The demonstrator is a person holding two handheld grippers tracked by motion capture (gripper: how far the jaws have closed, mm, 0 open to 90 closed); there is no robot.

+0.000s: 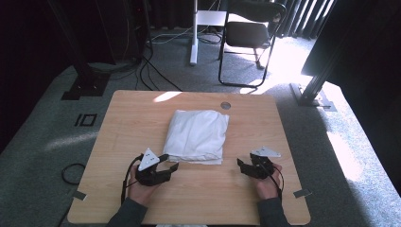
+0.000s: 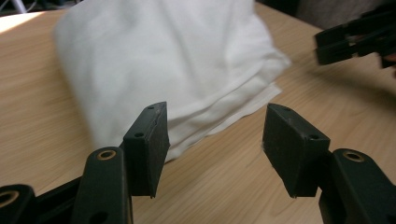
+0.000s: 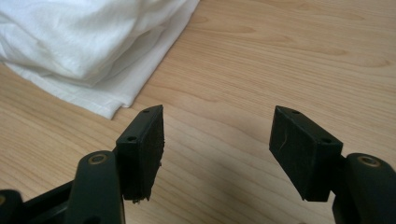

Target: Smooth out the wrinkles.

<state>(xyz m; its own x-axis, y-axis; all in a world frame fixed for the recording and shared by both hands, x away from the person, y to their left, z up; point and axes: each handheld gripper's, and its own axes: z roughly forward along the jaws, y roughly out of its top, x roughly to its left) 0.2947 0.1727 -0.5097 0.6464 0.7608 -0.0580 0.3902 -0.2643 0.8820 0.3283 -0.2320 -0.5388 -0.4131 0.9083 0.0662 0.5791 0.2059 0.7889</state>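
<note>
The folded white cloth (image 1: pixel 197 136) lies flat on the wooden worktop (image 1: pixel 127 118), just ahead of and between the two tools. The left hand-held gripper (image 1: pixel 171 162) sits close off the cloth's near left corner, its jaws apart with nothing between them; in the left gripper view the cloth's (image 2: pixel 177 70) layered edge is right ahead of the pads (image 2: pixel 152 149), just short of touching. The right hand-held gripper (image 1: pixel 242 166) rests a little off the near right corner, jaws likewise apart and empty, with bare worktop (image 3: pixel 280 56) in front of it and the cloth (image 3: pixel 84 46) up to its left.

Likely trouble from here: the cloth is a soft stack of several thin layers, so a pinch at the edge could catch only the top sheet or the loose bottom hem (image 3: pixel 107 105) that sticks out, and a lift would then peel the fold open instead of moving the whole bundle. If the two sides are gripped unevenly, the stack would probably skew or sag. The smooth laminate gives little hold, so a push from a pad may simply slide the cloth away.

The fabric looks like thin, matte cotton, faintly creased, roughly square with puffy rounded folds. The pads are flat black blocks with screw holes.
</note>
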